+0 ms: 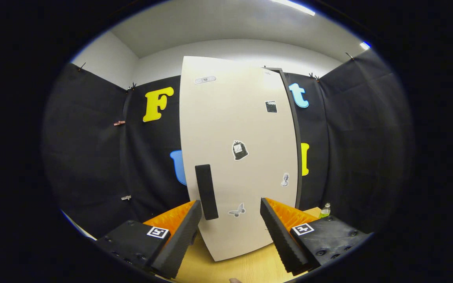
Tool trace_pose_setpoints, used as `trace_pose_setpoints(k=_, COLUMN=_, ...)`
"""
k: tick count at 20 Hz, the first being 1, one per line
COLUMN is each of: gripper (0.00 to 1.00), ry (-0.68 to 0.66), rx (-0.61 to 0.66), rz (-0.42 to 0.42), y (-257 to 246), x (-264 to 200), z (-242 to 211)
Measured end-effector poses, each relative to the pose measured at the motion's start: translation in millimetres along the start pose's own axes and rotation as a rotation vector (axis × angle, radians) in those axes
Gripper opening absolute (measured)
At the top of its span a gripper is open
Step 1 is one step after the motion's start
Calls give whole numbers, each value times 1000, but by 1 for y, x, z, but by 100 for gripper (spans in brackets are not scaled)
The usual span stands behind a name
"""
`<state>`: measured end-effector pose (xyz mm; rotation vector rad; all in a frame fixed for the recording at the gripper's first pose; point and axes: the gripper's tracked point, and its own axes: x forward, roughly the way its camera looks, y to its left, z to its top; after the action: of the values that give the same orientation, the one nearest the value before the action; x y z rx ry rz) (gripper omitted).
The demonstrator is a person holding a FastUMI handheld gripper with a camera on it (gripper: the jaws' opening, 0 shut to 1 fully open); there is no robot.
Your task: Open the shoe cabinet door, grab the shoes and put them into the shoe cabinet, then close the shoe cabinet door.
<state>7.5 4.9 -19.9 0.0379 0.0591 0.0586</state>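
Note:
A tall cream shoe cabinet (238, 129) stands upright on the wooden table straight ahead of me, its door closed and dotted with small stickers. A black vertical handle (207, 192) sits low on the door's left side. My gripper (230, 214) is open, with nothing between its fingers. The left fingertip (195, 212) is just beside the lower end of the handle; I cannot tell whether it touches it. The right finger (277, 232) stands apart, in front of the door's lower right.
The wooden table (246, 267) runs under the cabinet toward me. A small green-capped bottle (325, 211) stands at the cabinet's right, behind the right finger. Black cloth walls close in on both sides and behind.

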Motion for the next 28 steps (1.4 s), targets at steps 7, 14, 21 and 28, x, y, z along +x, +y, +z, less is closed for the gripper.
trace_pose_setpoints(k=7, gripper=97, ry=10, rx=0, rz=16, y=13, x=2, z=-5)
trace_pose_setpoints(k=14, gripper=97, ry=23, rx=5, rz=21, y=17, x=6, z=-9)
trace_pose_setpoints(k=21, gripper=97, ry=39, rx=9, rz=16, y=15, x=13, z=-12)
trace_pose_setpoints(k=28, gripper=97, ry=41, rx=17, rz=10, y=14, x=15, z=-9)
